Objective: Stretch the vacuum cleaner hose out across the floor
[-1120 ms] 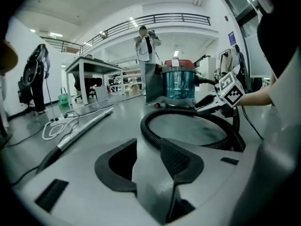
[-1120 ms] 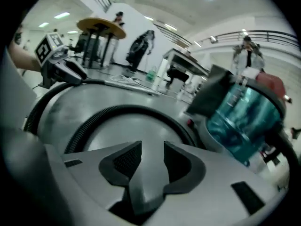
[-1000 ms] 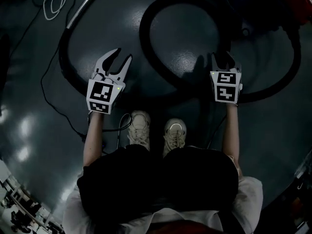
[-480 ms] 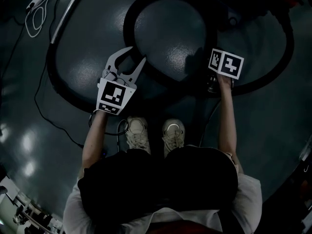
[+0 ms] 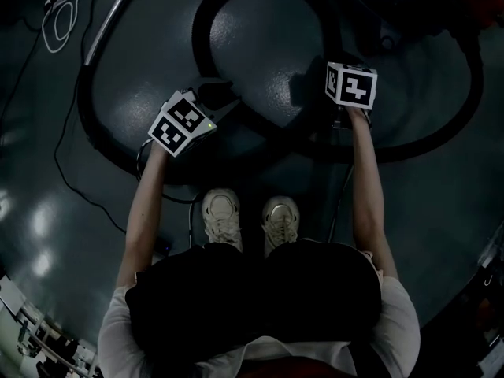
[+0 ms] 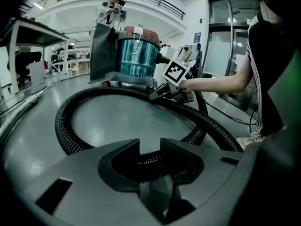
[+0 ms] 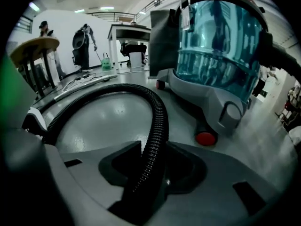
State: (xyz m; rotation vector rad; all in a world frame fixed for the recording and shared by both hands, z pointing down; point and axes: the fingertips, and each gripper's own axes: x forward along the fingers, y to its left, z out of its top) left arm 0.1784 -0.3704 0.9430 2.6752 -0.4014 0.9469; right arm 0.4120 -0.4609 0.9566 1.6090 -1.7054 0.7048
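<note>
The left gripper (image 6: 149, 146) is set with jaws apart over the hose (image 6: 63, 121), which is seen crosswise between them, not yet pinched. The right gripper (image 7: 149, 150) is likewise spread, the hose running lengthwise through. Beyond, the hose is looped on the floor (image 6: 122, 121) toward the cleaner (image 7: 216, 55).

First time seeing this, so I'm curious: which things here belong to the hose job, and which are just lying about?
Part of the job: black hose, vacuum cleaner, left tool and right tool, both astride the hose.
Just lying about: white cable coil, table.
</note>
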